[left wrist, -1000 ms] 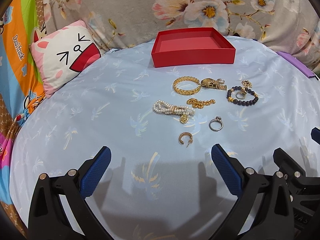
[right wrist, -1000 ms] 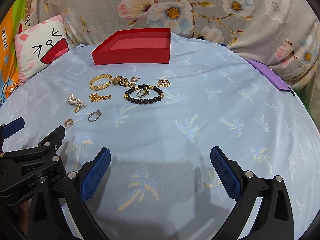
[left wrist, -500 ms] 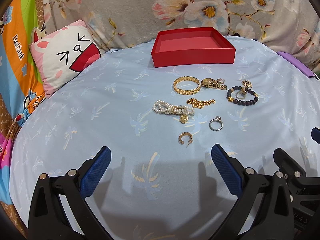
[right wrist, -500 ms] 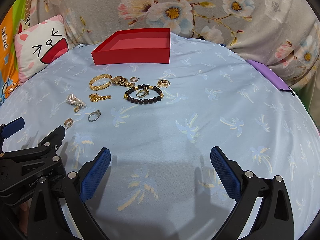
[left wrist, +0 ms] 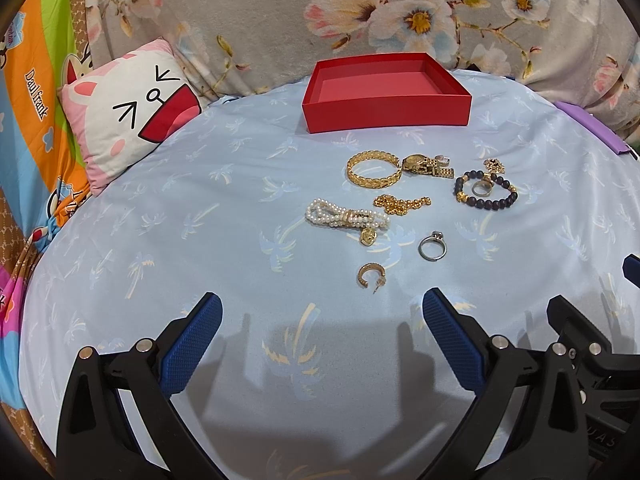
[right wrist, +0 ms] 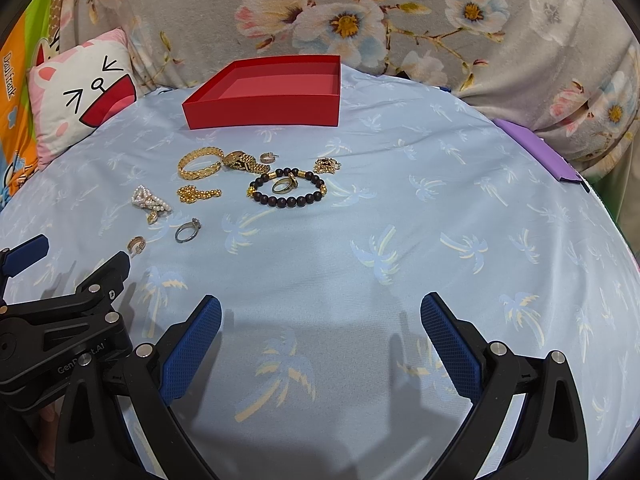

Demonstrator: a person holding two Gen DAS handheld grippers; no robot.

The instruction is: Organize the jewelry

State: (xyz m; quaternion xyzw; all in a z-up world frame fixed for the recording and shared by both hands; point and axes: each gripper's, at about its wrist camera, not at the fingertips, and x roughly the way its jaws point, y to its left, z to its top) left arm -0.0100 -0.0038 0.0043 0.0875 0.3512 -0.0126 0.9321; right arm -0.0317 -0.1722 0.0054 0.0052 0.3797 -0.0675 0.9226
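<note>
Both my grippers sit low over the light-blue sheet (left wrist: 168,216), side by side. My left gripper (left wrist: 318,316) has its jaws spread wide with nothing between the blue pads. My right gripper (right wrist: 320,316) is the same: wide open, nothing gripped. In the right wrist view my left gripper shows as a black frame at the lower left.

Nearest my left jaws: gold hoop earring (left wrist: 371,275), just ahead of the pads, nothing between. Silver ring (left wrist: 432,246) just right of it. Beyond those: pearl bracelet (left wrist: 347,218) with a gold charm at its near edge, gold chain (left wrist: 401,204), gold bangle (left wrist: 373,170) touching a gold watch (left wrist: 427,165). Dark bead bracelet (right wrist: 287,188) lies flat with a gold ring (right wrist: 283,186) inside its loop, a small gold pendant (right wrist: 327,165) just past it, and a small hoop (right wrist: 268,157) by the watch.

Red box (left wrist: 386,94) stands open at the far edge of the sheet, behind the whole cluster. I see nothing inside it. Path from jewelry to box is bare sheet.

Around: cat-face pillow (left wrist: 130,108) far left, floral blanket (right wrist: 400,20) behind the box, purple flat item (right wrist: 540,152) at the right edge.

Versus one second ago: no change. Jaws at the same width, same pose, every piece in the same spot.
</note>
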